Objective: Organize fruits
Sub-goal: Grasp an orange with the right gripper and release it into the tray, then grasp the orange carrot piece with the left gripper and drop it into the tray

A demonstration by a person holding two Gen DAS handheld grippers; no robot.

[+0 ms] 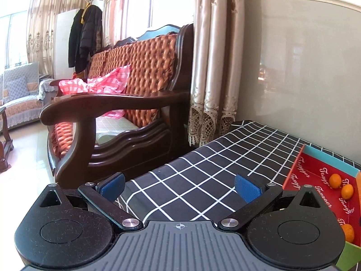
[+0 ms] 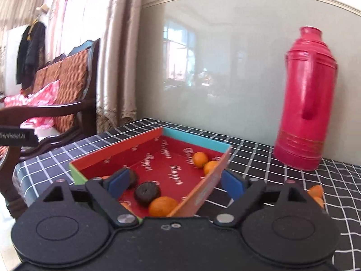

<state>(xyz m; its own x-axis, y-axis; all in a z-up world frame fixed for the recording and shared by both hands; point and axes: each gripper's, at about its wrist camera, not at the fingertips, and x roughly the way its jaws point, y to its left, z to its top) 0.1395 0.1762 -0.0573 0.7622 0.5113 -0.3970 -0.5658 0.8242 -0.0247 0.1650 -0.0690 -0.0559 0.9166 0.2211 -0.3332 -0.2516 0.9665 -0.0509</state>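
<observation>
Black two-finger right gripper (image 2: 176, 181) with blue pads stands wide apart, straddling the near corner of the shallow red cardboard box (image 2: 126, 149) and gripping nothing. Inside lie small orange fruits (image 2: 163, 206) and two dark brown round fruits (image 2: 147, 193). One more orange fruit (image 2: 315, 192) sits on the black grid-patterned tablecloth (image 2: 270, 158), near a tall red thermos (image 2: 304, 99). Left gripper (image 1: 179, 186) hangs wide and empty over the cloth.

On the black grid-checked tablecloth (image 2: 259, 158), the shallow red cardboard box (image 2: 144, 149) holds small orange fruits (image 2: 163, 206); the tall pink plastic thermos (image 2: 306, 99) stands behind, right.
</observation>
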